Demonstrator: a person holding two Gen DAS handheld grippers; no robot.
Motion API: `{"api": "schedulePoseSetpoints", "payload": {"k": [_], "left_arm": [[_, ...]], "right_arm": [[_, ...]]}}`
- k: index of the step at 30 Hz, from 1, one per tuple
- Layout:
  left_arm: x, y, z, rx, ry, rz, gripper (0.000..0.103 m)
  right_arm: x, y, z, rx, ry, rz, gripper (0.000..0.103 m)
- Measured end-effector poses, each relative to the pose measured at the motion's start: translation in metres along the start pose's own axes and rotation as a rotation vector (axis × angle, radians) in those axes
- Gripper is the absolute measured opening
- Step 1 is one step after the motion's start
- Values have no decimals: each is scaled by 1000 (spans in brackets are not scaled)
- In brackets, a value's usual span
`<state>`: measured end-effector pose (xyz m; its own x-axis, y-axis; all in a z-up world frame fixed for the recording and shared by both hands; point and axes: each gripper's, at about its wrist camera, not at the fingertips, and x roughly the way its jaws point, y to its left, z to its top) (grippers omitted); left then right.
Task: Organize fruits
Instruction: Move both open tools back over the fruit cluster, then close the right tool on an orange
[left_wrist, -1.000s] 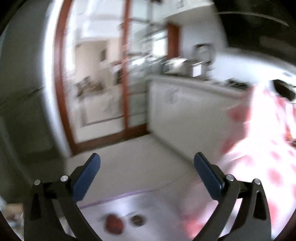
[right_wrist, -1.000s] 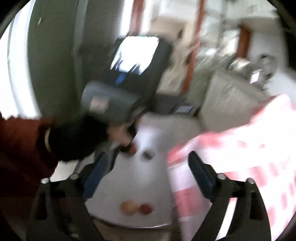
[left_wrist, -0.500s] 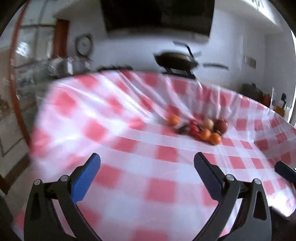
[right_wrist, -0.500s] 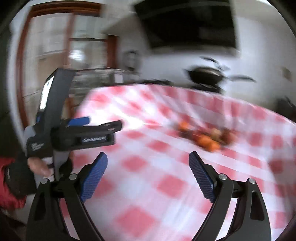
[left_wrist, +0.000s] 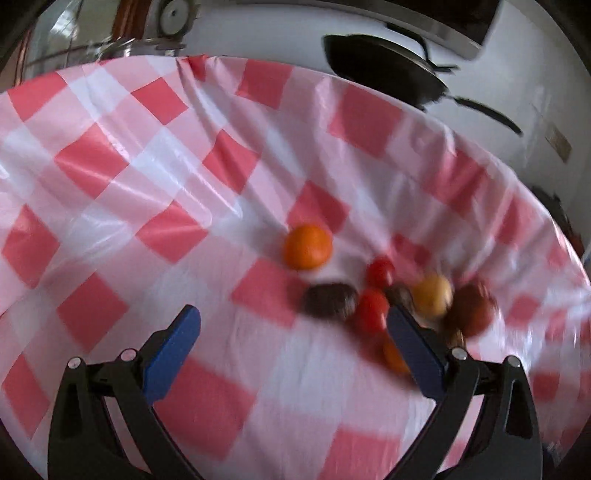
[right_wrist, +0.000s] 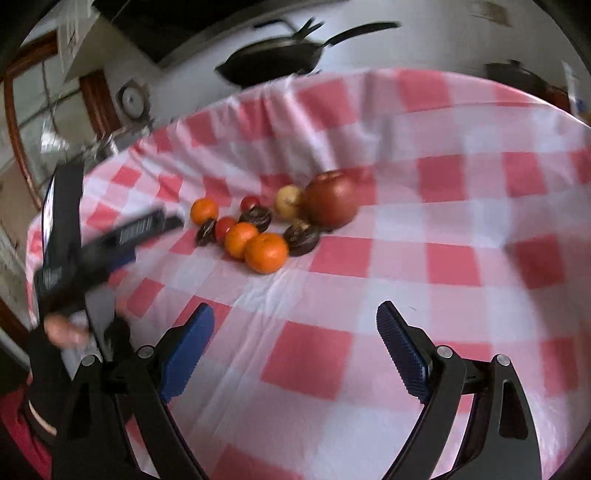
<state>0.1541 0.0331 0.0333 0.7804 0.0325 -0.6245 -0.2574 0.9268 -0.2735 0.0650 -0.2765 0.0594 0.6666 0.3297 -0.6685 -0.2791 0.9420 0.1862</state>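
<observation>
The fruits sit bunched in one loose cluster on the desk, toward its far-middle part in the right wrist view; biggest of them is a round dark-red apple (right_wrist: 331, 198) at the cluster's right end, with a small yellowish round fruit (right_wrist: 288, 201) touching its left side; just in front of those lie three wrinkled dark-brown fruits (right_wrist: 302, 238), one of them near the apple's base; two bright orange tangerines (right_wrist: 266, 253) rest side by side and touching at the near edge of the bunch, and a third orange tangerine (right_wrist: 204, 210) sits alone at the left end; two small red tomatoes (right_wrist: 225, 225) are tucked between them.

From the left wrist view the scene is blurred, but the lone tangerine (left_wrist: 307, 246) shows beyond the others, and the rest crowd just ahead of the right-hand finger.

The left gripper (left_wrist: 291, 347) is spread wide over the cloth, nothing between its blue pads; the right gripper (right_wrist: 295, 347) is likewise wide open and empty, well short of the fruit.

All of it rests on a glossy red-and-white checked plastic tablecloth (right_wrist: 424, 288) covering the desk; behind the desk's far edge a black frying pan (right_wrist: 275, 57) with a long handle stands against a pale wall.
</observation>
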Motion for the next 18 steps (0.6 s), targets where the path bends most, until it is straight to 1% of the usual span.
{"api": "schedulePoseSetpoints", "payload": {"k": [2, 4, 6, 8, 9, 14, 16, 18], "left_arm": [[9, 7, 7, -13, -13, -24, 101], [17, 13, 11, 4, -11, -14, 101], [17, 20, 13, 3, -21, -22, 101], [17, 26, 14, -10, -16, -18, 101], [20, 28, 15, -19, -2, -30, 101], [22, 33, 16, -39, 27, -41, 101], [22, 33, 15, -35, 35, -43, 101], [21, 30, 13, -17, 38, -44, 101]], "right_arm": [[19, 6, 10, -40, 45, -10, 86], [41, 10, 21, -59, 81, -16, 82], [62, 11, 31, -57, 113, -7, 73], [76, 15, 39, -79, 136, -4, 70], [83, 19, 43, -103, 138, -6, 69], [96, 31, 48, -164, 157, 4, 67], [100, 35, 44, -190, 181, 5, 59], [98, 38, 41, -206, 179, 18, 56]]}}
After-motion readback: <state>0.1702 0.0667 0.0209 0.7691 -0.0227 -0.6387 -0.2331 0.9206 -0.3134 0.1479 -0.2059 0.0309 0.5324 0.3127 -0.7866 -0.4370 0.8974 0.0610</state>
